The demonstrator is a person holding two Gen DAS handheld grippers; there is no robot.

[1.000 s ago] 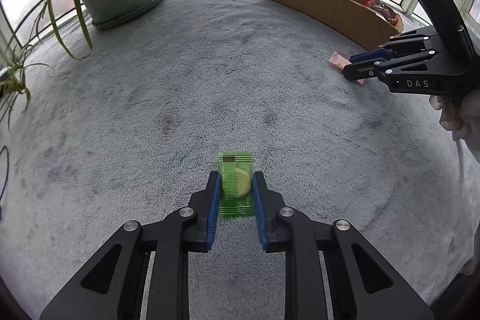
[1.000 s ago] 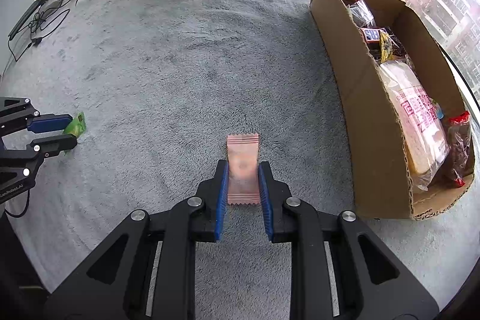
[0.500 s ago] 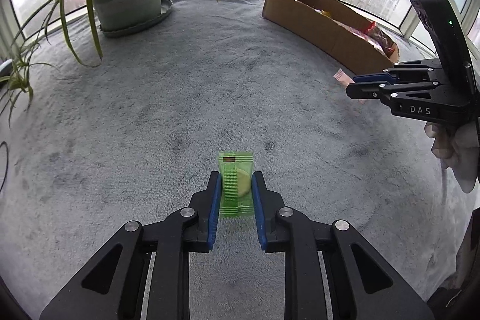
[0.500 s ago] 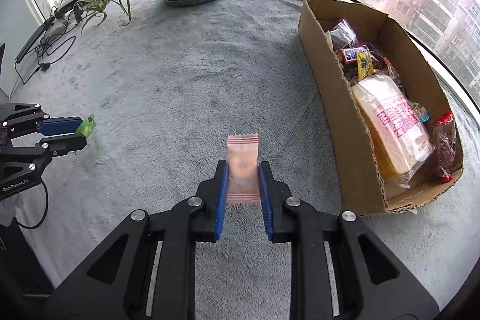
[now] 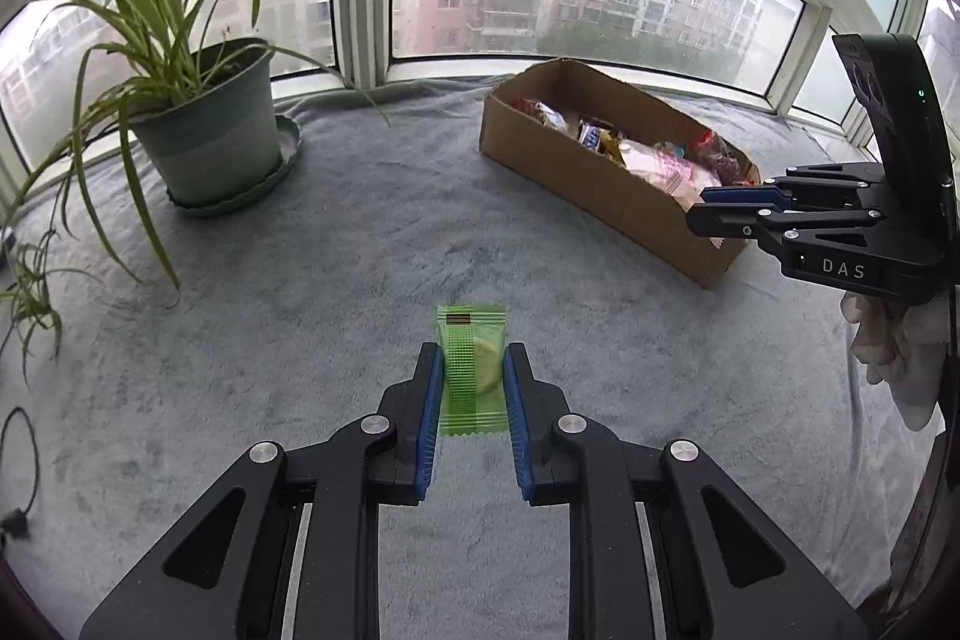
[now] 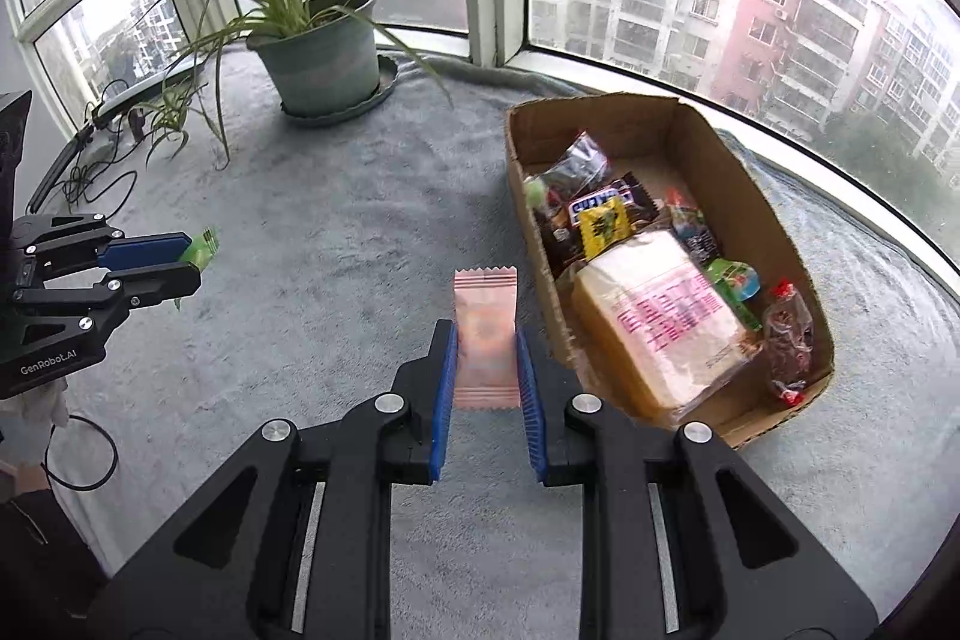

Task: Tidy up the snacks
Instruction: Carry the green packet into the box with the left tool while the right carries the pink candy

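The left gripper point(image 5: 471, 370) is clamped on a green packet point(image 5: 470, 370), blue pads pressed to its two long edges, the packet off the grey blanket point(image 5: 300, 292) with a pale round snack showing through the wrapper and a small dark label strip near its top, too small to read. The right gripper point(image 6: 486, 358) pinches a pink packet point(image 6: 485, 340) the same way, crimped top edge up, no print legible on it. Readable writing sits on the tools: "DAS" on the side of the right gripper as seen from the left view, "GenRobot.AI" on the left gripper's body as seen from the right view. The box point(image 6: 774, 244) of brown cardboard lies just right of the pink packet and holds a clear bag of bread point(image 6: 660, 322) with pink print that cannot be made out, a dark bar wrapper with white letters partly hidden by a yellow packet, and other small sweets. Only the right view looks down into the box; the left view shows it from the side, far right, behind the right gripper's fingers. Only the left view shows a white-gloved hand point(image 5: 894, 346) under that gripper. Both views show the potted plant point(image 5: 210, 142) by the window; cables point(image 6: 96, 160) at the sill appear plainly only in the right view.
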